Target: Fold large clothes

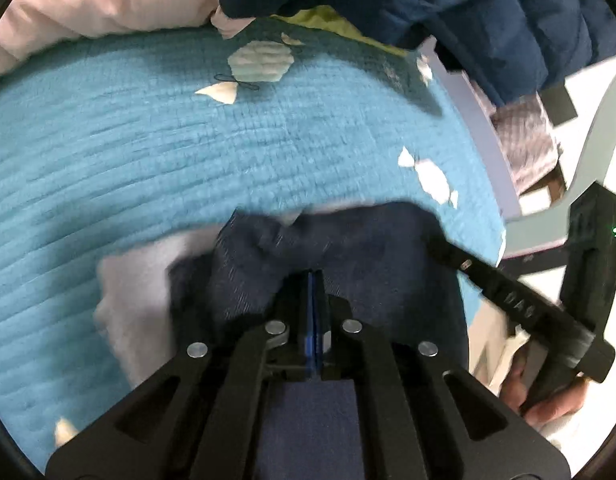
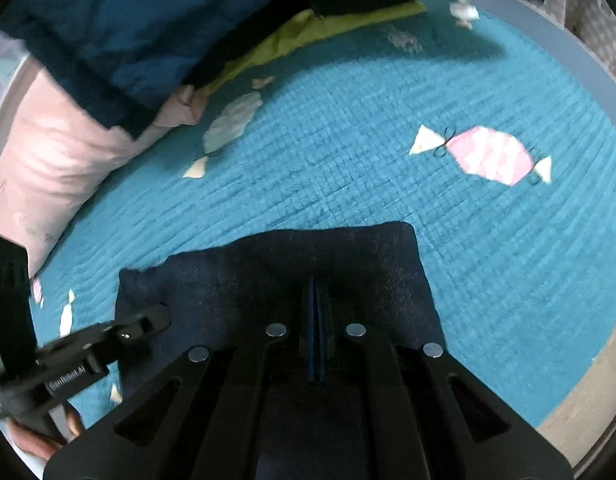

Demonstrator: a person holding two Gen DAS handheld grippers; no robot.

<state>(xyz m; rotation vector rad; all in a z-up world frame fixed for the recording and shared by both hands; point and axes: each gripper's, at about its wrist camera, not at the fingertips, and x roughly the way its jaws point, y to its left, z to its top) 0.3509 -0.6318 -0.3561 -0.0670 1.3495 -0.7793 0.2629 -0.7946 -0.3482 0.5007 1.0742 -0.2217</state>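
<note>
Item: dark navy denim garment (image 2: 275,280), lying on the teal quilted bedspread (image 2: 388,184). I have my left gripper (image 1: 312,280) and right gripper (image 2: 316,288) both clamped on its near edge (jaws nearly shut on cloth). Handling, my estimate: soft, fairly weighty, non-slip; best gripped at corners or hems.

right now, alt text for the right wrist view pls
The right claw, shut, pinches a dark navy garment over a teal quilt patterned with candy shapes. The left claw grips the garment's left edge; a pink pillow and a blue jacket lie behind.
</note>
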